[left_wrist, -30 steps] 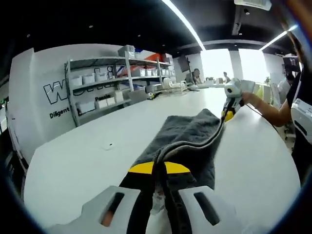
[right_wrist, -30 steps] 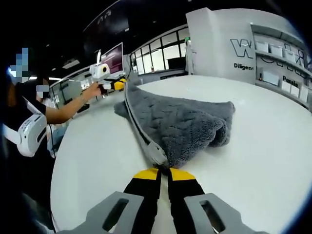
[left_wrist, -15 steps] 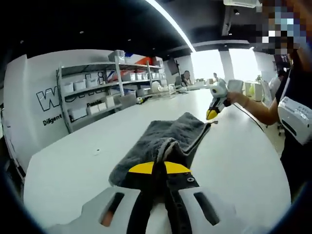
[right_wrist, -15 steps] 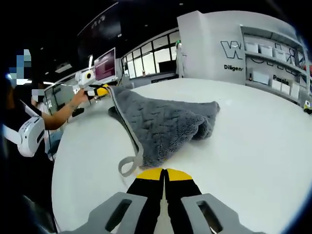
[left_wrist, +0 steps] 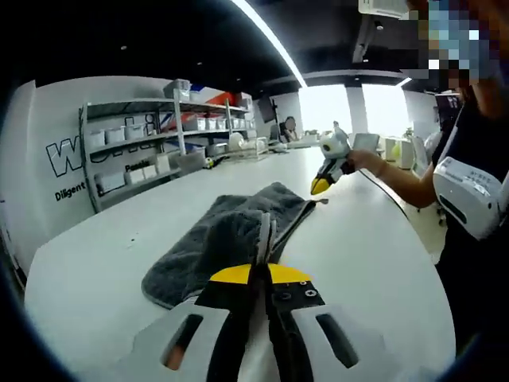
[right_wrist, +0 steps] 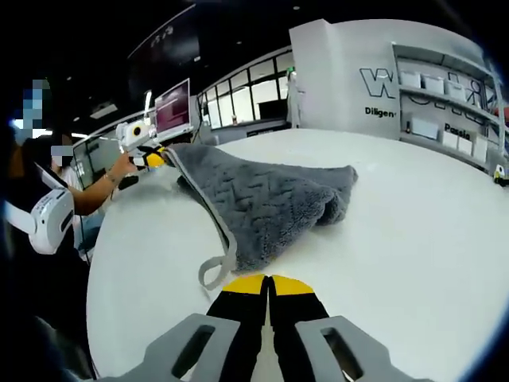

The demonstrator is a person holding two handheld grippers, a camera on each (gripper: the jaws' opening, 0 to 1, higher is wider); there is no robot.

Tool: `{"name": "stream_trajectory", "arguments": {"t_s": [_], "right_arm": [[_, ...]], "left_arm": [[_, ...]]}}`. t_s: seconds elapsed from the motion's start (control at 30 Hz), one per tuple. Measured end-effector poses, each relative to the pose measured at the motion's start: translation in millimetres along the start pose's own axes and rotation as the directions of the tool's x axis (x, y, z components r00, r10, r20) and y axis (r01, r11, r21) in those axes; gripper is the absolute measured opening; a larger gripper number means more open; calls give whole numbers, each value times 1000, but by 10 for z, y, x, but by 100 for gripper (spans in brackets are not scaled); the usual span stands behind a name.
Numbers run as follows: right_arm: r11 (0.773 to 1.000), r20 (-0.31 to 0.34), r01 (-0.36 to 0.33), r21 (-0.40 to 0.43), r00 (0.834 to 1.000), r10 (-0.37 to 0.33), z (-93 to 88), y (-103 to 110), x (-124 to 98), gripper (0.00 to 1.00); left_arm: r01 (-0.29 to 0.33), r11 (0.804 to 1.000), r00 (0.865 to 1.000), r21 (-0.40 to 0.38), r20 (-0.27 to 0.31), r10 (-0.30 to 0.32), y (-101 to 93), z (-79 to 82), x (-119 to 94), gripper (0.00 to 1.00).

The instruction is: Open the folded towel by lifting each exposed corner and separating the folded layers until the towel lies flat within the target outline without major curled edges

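On the white table lies the grey towel, spread along its length between my two hands but not yet flat: its far side is doubled under into a thick rolled fold, so I judge the job about half done, with that fold to be opened and the edges smoothed. I see no target outline on the table, so I cannot tell how well the towel sits within it. The cloth is plush, quilted in a zigzag pattern, with a paler bound hem and a small hanging loop at the near corner. My left gripper has its jaws shut on a towel corner that stands up between them. My right gripper has its jaws together on nothing; the loop lies just beside its tips, loose on the table.
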State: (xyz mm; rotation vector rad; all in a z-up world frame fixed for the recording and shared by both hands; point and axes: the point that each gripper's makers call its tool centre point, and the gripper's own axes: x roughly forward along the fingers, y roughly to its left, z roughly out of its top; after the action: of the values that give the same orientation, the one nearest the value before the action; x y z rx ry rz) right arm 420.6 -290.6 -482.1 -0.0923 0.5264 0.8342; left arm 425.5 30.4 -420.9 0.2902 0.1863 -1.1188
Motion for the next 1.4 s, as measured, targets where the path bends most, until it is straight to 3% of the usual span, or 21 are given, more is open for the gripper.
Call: {"name": "stream_trajectory", "arguments": {"t_s": [0.2,0.33,0.5,0.73,0.9,1.03,1.23,1.4], "right_arm": [[1000,1,5,4,1000,-5,-17,-4,-25,0],[1000,-3,6,-1,1000,-6,-22,12,-41,0],[1000,1,10,-4,1000,-10,-8,14,-63,0],[1000,-10,6,-11,1000,-6,-45,53,-102,0],[1000,-11,0,-12,1000,0,-67,121,-155,2],[1000,-12,-9,-24,1000,8,-98,207,-181,15],[998,-34,5,-60,999,-7,-157,300,-278,26],[995,-12,38,-91,999,-39,-131,333,-363,54]], "left_arm": [[76,997,997,8,-19,-75,-365,-53,25,5],[149,989,987,23,-59,-148,-642,-150,55,5],[194,981,978,12,-77,-193,-850,-233,97,5],[228,974,969,9,-101,-226,-1026,-310,75,5],[229,973,966,-27,-119,-231,-1048,-439,55,5],[224,973,967,-50,-111,-228,-1043,-459,35,5],[231,972,962,-48,-135,-235,-1070,-491,7,6],[239,970,958,-51,-148,-244,-1082,-514,-9,6]]}}
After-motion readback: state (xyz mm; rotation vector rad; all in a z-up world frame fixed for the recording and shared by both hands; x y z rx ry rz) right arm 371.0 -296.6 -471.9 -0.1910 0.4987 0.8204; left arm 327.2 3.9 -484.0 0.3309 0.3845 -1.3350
